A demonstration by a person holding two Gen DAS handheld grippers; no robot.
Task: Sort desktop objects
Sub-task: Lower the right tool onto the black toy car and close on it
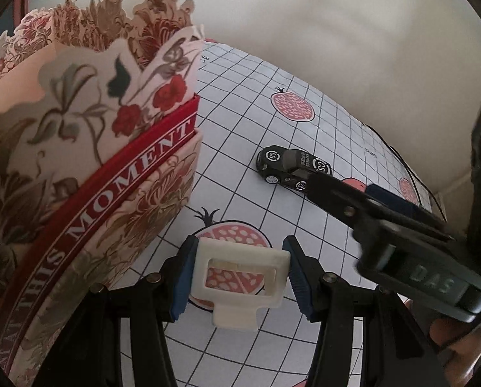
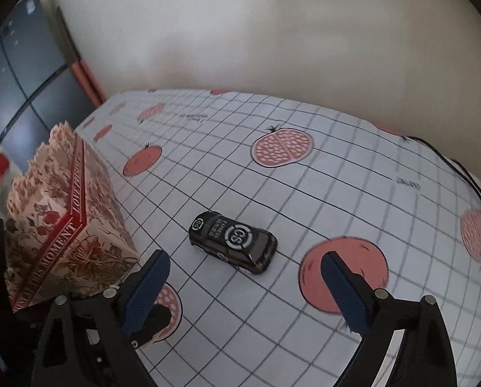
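Observation:
A white plastic frame piece (image 1: pixel 240 277) with a tab sits between the blue pads of my left gripper (image 1: pixel 242 274), which is shut on it just above the tablecloth. A black toy car (image 1: pixel 292 167) (image 2: pixel 232 242) marked "CS" stands on the cloth. In the right wrist view my right gripper (image 2: pixel 245 274) is open, its blue pads wide apart and the car just ahead of its fingertips, untouched. From the left wrist view, that right gripper (image 1: pixel 346 190) reaches in from the right toward the car. A floral gift box (image 1: pixel 95 193) (image 2: pixel 63 242) with a red band stands on the left.
The tablecloth (image 2: pixel 304 193) has a black grid and pomegranate prints. A black cable (image 2: pixel 472 177) runs along its right edge. A pale wall stands behind the table, and a dark cabinet (image 2: pixel 24 80) at far left. A person's fingers (image 1: pixel 459 338) hold the right gripper.

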